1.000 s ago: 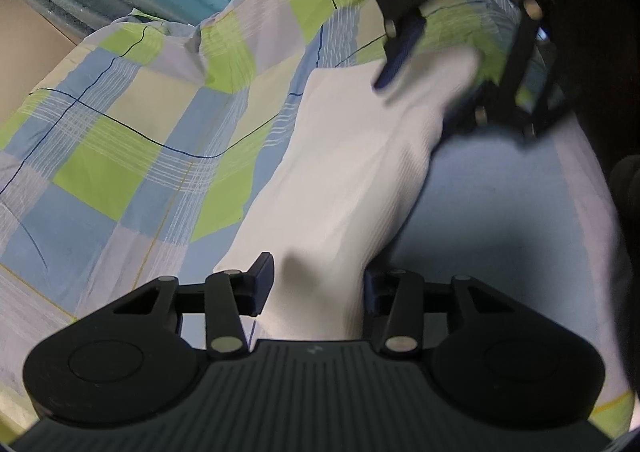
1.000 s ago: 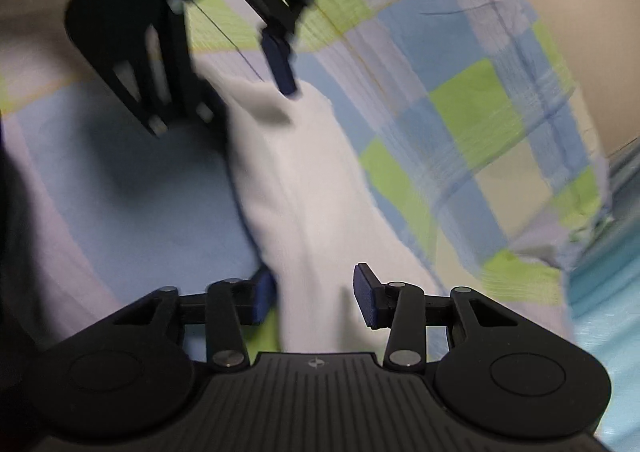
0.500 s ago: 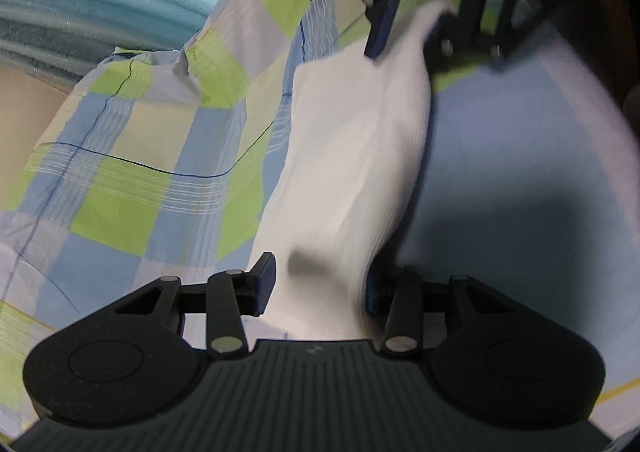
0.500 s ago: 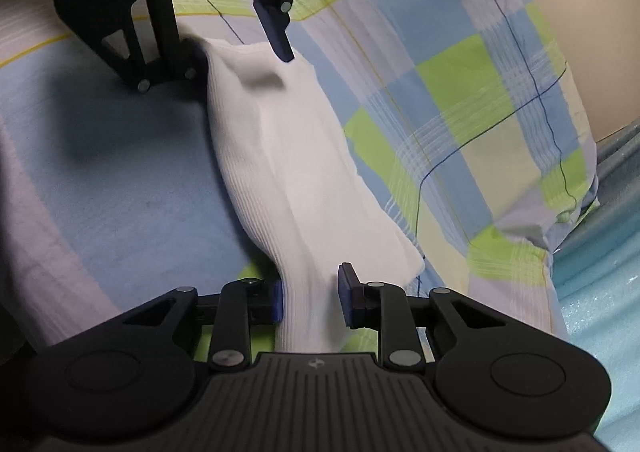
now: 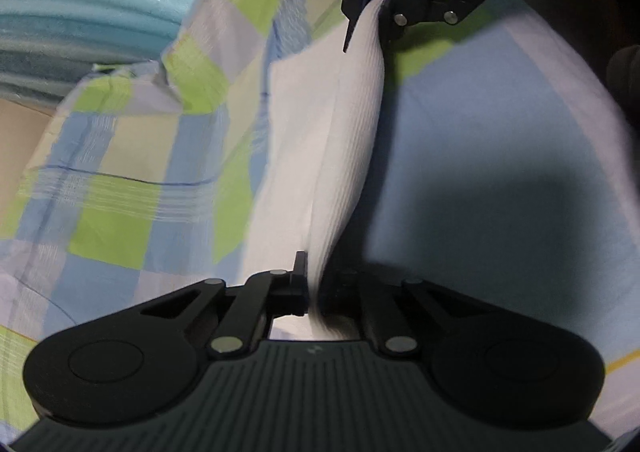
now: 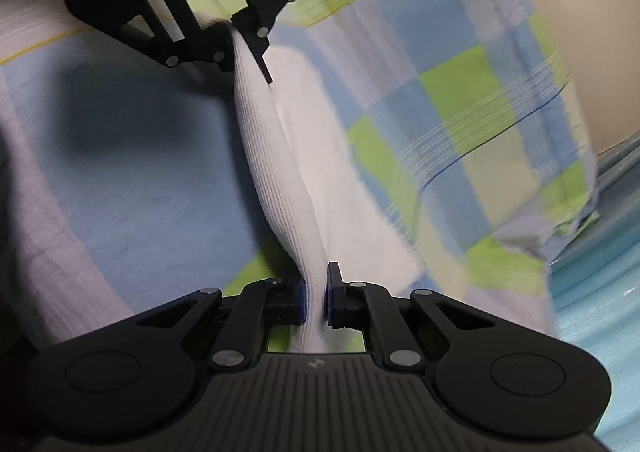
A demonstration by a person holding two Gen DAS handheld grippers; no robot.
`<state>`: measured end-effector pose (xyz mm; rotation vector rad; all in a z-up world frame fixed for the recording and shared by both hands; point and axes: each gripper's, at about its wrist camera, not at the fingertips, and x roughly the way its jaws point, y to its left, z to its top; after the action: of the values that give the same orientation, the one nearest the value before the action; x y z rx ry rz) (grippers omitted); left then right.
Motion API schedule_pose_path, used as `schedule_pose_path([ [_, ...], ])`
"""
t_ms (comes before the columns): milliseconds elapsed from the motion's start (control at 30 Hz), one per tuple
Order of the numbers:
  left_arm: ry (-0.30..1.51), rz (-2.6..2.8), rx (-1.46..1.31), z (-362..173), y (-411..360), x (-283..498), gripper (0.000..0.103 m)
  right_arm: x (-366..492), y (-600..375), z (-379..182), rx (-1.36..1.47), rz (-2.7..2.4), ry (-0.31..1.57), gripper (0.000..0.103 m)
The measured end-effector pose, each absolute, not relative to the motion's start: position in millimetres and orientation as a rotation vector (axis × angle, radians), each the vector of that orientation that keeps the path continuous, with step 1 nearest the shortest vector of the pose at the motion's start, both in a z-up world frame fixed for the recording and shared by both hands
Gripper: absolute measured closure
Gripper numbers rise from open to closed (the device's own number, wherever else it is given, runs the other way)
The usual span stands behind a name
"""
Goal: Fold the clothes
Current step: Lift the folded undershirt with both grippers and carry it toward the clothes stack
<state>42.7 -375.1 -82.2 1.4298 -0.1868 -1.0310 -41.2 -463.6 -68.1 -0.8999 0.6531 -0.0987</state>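
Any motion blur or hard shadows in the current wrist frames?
Left wrist: checked sheet smeared at left, white garment soft near the left gripper; dark shadow at right. Right wrist: garment ribbing crisp by the right gripper, sheet blurred at right, shadow under the far gripper; fisheye bends the edges in both.

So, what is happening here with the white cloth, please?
A person is folding a white ribbed garment on a checked sheet, with tongs in each hand. The left tongs are shut on one end of it and the right tongs are shut on the other end. The cloth between them is pinched into a raised ridge, while its other side lies flat on the sheet.
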Motion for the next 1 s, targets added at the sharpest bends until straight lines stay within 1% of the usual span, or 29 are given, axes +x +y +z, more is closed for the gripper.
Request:
schedule_pose_path([
  [167, -0.217, -1.022, 1.414, -56.8, -376.1, 39.9, 0.101, -50.8, -469.1, -33.9, -0.926, -0.137, 0.617, 0.096],
  [333, -0.258, -1.025, 1.384, -30.1, -378.5, 20.9, 0.101, -68.3, -470.5, -3.2, -0.935, -0.184, 0.605, 0.096],
  [600, -0.305, -1.054, 1.363, -6.2, -380.0, -8.0, 0.101, -102.6, -469.3, 22.8, -0.944, -0.245, 0.596, 0.096],
  [1000, -0.389, -1.089, 1.363, 12.5, -390.0, -48.7, 0.1, -153.4, -469.8, 47.2, -0.928, -0.334, 0.593, 0.096],
])
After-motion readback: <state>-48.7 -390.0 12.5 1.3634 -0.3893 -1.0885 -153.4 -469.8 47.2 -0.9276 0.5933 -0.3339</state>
